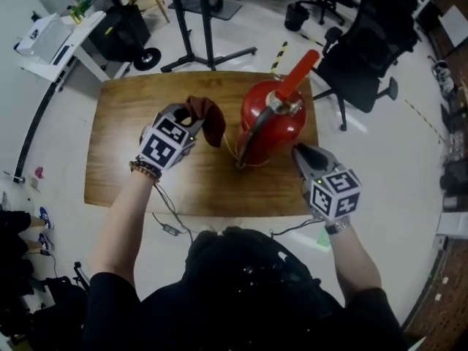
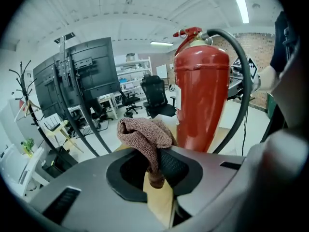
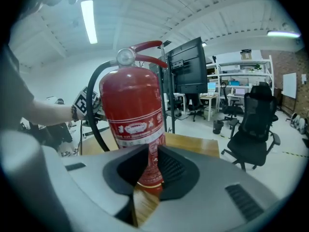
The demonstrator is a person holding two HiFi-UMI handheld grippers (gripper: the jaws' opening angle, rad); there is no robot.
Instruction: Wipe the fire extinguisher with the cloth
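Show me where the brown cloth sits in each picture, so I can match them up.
Head view: cloth just left of centre, pinched in the left tool, beside the red fire extinguisher.
Left gripper view: low centre, bunched between the jaws.
Right gripper view: not visible.
Shared landmark: the fire extinguisher, in all three views.

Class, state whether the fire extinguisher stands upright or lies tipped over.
Upright: the fire extinguisher stands base-down on the table, with its handle at the top.
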